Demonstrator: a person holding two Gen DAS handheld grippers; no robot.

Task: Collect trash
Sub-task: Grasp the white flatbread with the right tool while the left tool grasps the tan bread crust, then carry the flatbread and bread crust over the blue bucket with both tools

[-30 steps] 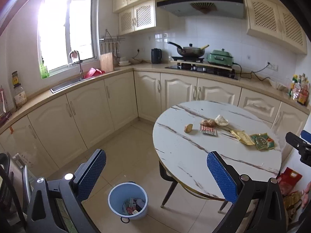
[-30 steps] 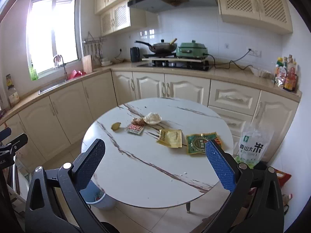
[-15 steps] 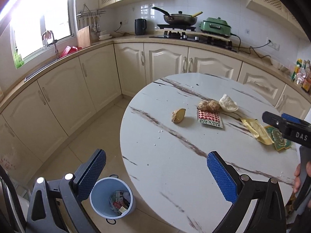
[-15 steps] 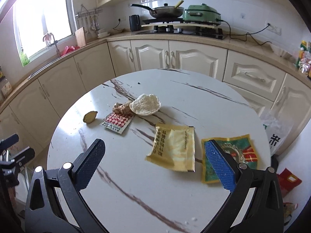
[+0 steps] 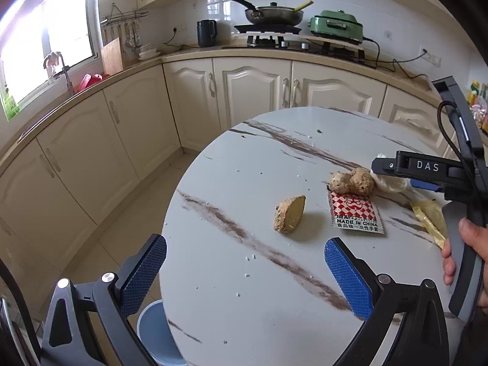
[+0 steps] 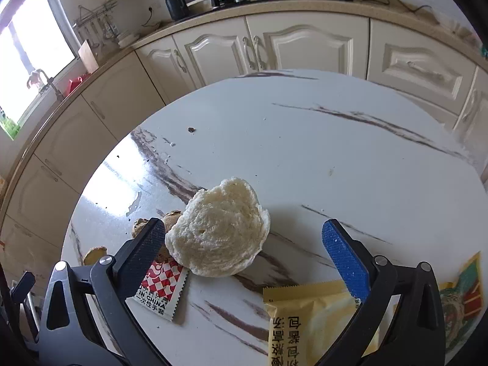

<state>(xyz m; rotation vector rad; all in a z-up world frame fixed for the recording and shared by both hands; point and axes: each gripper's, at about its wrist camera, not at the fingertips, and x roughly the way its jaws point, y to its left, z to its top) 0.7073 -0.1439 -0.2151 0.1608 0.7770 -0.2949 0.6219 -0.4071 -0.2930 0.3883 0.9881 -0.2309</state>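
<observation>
Trash lies on a round white marble table. A cut ginger piece, a whole ginger root and a red-checked packet show in the left wrist view. My left gripper is open, just short of the cut ginger. My right gripper is open around a white bun piece, low over the table. The red-checked packet, a yellow packet and a green packet lie near it. The right gripper's body hides most of the bun in the left view.
A light blue bin stands on the floor under the table's left edge. Cream cabinets and a counter with kettle, stove and pan curve behind the table. A sink sits by the window.
Both grippers have moved forward and down toward the table. The left now faces the cut ginger closely; the right has come up around the white bun piece. Both stay open.
</observation>
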